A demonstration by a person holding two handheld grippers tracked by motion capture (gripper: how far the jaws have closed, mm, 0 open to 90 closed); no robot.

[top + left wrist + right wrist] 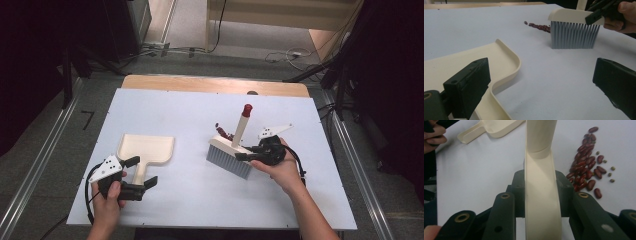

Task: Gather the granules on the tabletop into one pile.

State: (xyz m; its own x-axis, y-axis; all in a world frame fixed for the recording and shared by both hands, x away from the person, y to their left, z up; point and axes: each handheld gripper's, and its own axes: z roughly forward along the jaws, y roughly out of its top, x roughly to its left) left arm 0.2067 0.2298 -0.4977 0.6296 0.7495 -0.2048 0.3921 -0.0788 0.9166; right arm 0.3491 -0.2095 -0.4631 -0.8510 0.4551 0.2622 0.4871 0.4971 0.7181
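Brush (231, 152) stands bristles-down right of centre on the white tabletop (190, 200), cream back up top, grey bristles touching the surface, handle w/ red tip slanting up & away. Right claw (245, 156) pinches the brush's cream back from the person's side, one jaw on each flank; in the right gripper view the cream strip (541, 195) runs straight up betw. the two black jaws. Red beans (223, 132) lie in a small heap just behind the brush on the far side, a few greenish bits beside them. Dustpan (146, 150) lies flat at left, well apart from the brush. Left claw (141, 172) spread wide, jaws either side of the dustpan's handle, not pressing it as far as I can see.
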